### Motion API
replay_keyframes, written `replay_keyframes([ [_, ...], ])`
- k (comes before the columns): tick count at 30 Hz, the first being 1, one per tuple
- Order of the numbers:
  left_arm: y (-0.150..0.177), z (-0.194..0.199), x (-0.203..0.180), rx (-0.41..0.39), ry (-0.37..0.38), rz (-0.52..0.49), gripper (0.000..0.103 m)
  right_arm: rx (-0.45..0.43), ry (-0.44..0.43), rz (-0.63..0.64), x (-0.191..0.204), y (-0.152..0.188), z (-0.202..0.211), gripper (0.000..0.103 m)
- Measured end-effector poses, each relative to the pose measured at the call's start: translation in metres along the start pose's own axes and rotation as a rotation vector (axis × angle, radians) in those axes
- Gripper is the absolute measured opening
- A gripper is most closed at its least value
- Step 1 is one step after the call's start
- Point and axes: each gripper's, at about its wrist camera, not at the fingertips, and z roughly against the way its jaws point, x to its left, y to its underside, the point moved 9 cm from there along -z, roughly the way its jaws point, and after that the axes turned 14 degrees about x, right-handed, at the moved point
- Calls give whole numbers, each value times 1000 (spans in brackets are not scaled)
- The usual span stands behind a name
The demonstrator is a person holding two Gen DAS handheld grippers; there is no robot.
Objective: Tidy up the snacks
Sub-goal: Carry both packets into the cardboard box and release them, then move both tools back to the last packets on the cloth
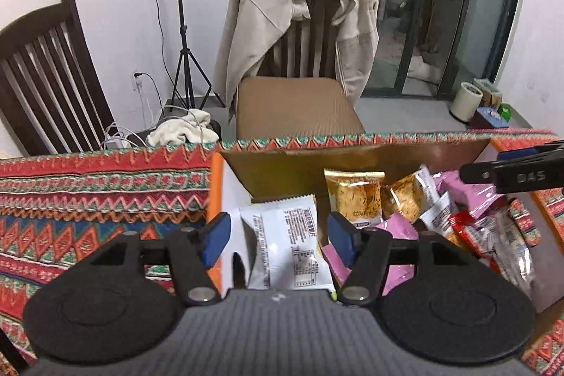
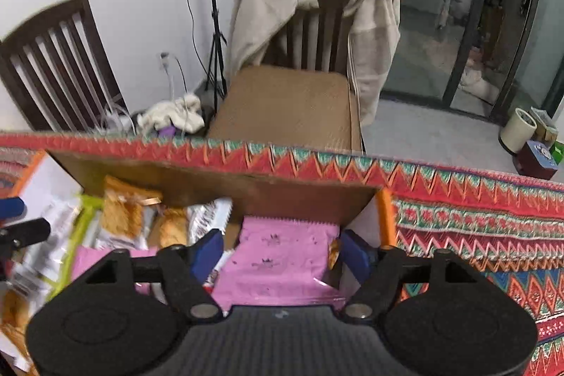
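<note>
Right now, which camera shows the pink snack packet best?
The right wrist view: the pink packet lies flat and fills the space ahead. The left wrist view shows only pink slivers among other snacks.

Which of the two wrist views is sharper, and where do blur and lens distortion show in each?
Left wrist view: sharper, print readable on the white snack packet; fisheye bends the door frame at the right edge. Right wrist view: motion blur smears the snack packets at the left of the cardboard box; dark vignette fills the top corners.

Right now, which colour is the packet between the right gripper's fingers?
Pink packet, clearest in right wrist view.
</note>
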Motion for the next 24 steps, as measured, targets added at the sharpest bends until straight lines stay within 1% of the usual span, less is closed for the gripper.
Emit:
replay_keyframes([
  [3,8,32,6,-30,12,10,70,-53,-2,17,-1,1,35,82],
  [5,14,52,6,-33,23,3,71,-78,5,28,-5,4,57,83],
  [7,23,77,7,-44,11,-5,74,-96,16,43,-7,12,82,83],
  [9,31,104,9,-56,6,3,83,-123,30,48,-11,22,109,83],
  [11,39,135,10,-75,23,17,86,-143,25,49,-13,31,134,83],
  [13,51,168,9,-95,46,32,92,-173,9,45,-14,47,164,85],
  [14,61,187,7,-105,57,39,98,-186,6,50,-14,56,178,87],
  [15,71,202,4,-117,70,39,101,-202,3,61,-12,68,194,90],
  [17,97,237,-4,-151,105,21,102,-237,-3,81,-9,92,223,91],
  [18,113,254,-8,-166,115,9,103,-255,-9,93,-7,108,239,92],
  [19,127,267,-12,-179,123,-2,103,-272,-19,101,-5,122,253,97],
  [21,159,293,-18,-209,137,-25,103,-305,-51,118,1,154,279,100],
  [23,190,310,-22,-225,152,-31,103,-326,-79,138,7,190,302,100],
  [24,210,320,-23,-236,160,-28,103,-342,-93,149,10,211,314,100],
])
